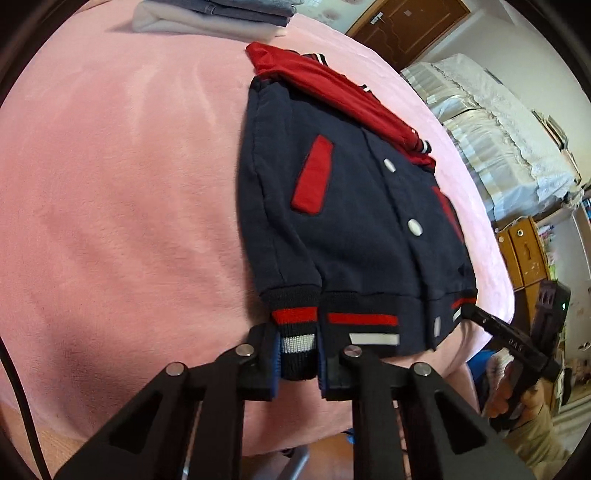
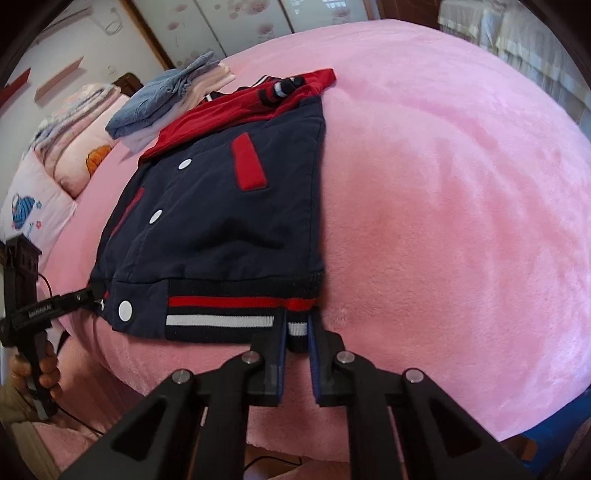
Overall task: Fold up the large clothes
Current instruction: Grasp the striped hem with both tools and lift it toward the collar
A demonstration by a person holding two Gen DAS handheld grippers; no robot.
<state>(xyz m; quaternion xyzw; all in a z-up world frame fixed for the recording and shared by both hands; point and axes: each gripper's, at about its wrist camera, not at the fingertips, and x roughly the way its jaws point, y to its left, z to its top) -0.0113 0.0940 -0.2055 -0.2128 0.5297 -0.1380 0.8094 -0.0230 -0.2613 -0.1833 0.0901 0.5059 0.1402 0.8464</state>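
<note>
Navy cotton varsity jacket (image 1: 343, 206) with red sleeves and white snap buttons, spread flat on plush pink blanket (image 1: 122, 192) covering the bed, striped ribbed hem (image 2: 240, 314) toward the near edge. Left gripper (image 1: 298, 354), black, two-fingered, pinching one corner of that hem. Right gripper (image 2: 297, 339) clamped on the opposite corner. Stack of folded denim and pale clothes (image 2: 173, 99) lying beyond the collar end.

Pink plush bed cover (image 2: 461, 203); wooden door (image 1: 406, 29); lace-draped furniture (image 1: 498, 129); pillows (image 2: 37, 206).
</note>
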